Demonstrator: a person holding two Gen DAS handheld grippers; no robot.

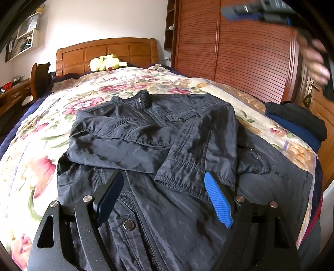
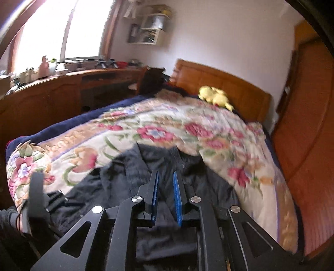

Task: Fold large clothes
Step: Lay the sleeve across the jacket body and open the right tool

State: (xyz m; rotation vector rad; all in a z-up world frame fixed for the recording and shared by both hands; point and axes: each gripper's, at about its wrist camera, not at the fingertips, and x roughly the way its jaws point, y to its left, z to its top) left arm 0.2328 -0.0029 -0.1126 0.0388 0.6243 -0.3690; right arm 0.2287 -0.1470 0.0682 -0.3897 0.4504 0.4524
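A dark navy jacket [image 1: 158, 146] lies front-up on the floral bedspread [image 1: 94, 91], zipped, with both sleeves folded across its chest. My left gripper [image 1: 165, 179] hovers open over the jacket's lower half, its blue pads [image 1: 217, 200] wide apart and empty. My right gripper [image 2: 166, 177] is raised above the jacket [image 2: 129, 166], its jaws narrowly apart with nothing between them. It also shows high at the top right of the left wrist view [image 1: 256, 10], held in a hand. The right wrist view is blurred.
A yellow plush toy [image 1: 106, 62] rests by the wooden headboard [image 1: 106, 50]. Folded dark clothes [image 1: 296, 121] sit at the bed's right edge. A slatted wooden wardrobe [image 1: 240, 45] stands to the right. A cluttered desk [image 2: 62, 79] runs under the window.
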